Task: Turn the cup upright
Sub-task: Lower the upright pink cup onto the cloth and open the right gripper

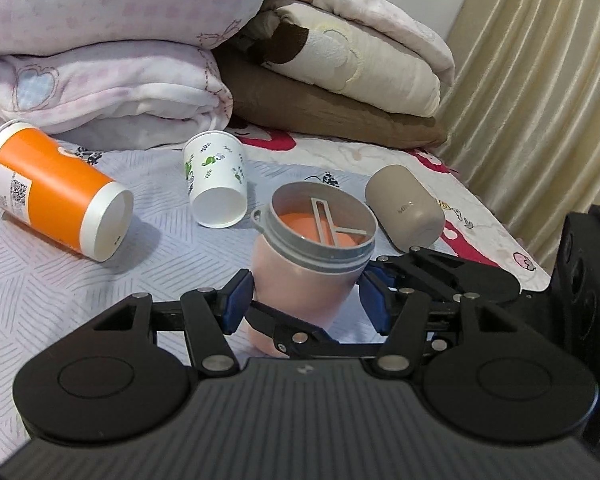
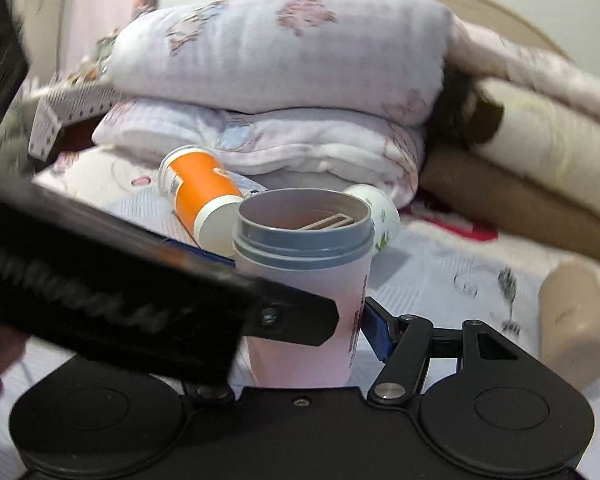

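A pink cup with a grey rim (image 1: pixel 300 276) stands upright on the bed, mouth up, with a grey divider inside. My left gripper (image 1: pixel 304 304) has its blue pads on either side of the cup's body; a small gap shows on the right side. In the right wrist view the same cup (image 2: pixel 300 280) stands between my right gripper's fingers (image 2: pixel 300 328). The left gripper's black body (image 2: pixel 100 288) crosses in front and hides the right gripper's left finger. The right blue pad (image 2: pixel 374 328) sits at the cup's wall.
An orange cup (image 1: pixel 56 192) lies on its side at the left. A white leaf-print paper cup (image 1: pixel 216 180) lies tilted behind. A beige cup (image 1: pixel 404 208) lies at the right. Folded blankets (image 1: pixel 140 60) are stacked behind. A curtain (image 1: pixel 540 80) hangs at the right.
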`<action>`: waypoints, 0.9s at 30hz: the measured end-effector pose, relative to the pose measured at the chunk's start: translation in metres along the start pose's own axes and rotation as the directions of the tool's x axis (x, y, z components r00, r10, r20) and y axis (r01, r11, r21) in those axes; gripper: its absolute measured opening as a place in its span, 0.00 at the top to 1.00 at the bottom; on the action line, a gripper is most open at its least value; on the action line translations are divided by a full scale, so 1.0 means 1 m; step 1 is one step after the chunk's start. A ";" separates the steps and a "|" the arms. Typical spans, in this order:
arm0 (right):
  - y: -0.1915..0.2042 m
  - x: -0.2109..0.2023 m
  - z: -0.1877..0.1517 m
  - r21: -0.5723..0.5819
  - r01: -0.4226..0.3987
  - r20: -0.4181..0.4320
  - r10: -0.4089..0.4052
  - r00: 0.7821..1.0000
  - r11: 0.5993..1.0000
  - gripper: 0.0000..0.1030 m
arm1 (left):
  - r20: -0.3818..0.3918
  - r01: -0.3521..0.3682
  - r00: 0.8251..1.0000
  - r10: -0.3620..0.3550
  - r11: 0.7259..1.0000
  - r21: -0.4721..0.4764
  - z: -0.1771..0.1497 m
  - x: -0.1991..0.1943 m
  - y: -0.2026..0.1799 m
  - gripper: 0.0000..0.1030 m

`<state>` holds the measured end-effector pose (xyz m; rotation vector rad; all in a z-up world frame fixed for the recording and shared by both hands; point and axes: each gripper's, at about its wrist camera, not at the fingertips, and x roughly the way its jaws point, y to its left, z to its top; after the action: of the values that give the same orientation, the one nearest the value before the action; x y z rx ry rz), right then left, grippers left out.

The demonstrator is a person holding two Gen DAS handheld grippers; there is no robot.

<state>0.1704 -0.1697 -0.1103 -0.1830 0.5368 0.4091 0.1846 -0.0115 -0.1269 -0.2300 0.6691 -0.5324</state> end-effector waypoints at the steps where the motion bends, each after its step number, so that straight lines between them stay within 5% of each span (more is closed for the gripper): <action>1: -0.001 0.001 0.001 0.003 0.002 -0.003 -0.002 1.000 1.000 0.34 | 0.003 -0.001 1.000 0.001 1.000 0.010 0.000 0.001 -0.002 0.44; 10: 0.003 0.001 -0.003 -0.008 0.007 -0.023 -0.008 1.000 1.000 0.33 | -0.057 -0.013 0.998 0.014 1.000 0.022 0.005 0.002 -0.013 0.42; 18: 0.002 -0.005 -0.003 0.030 0.047 -0.071 -0.045 0.996 0.998 0.21 | -0.076 -0.004 0.997 0.002 1.000 -0.029 0.007 -0.004 -0.007 0.39; 27: -0.001 -0.015 0.001 0.110 0.063 -0.205 -0.039 0.978 0.992 0.19 | -0.148 -0.064 0.987 0.056 0.997 -0.051 0.015 -0.018 -0.018 0.38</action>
<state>0.1593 -0.1758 -0.1014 -0.1271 0.7530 0.3097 0.1753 -0.0163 -0.0988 -0.2242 0.8317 -0.4764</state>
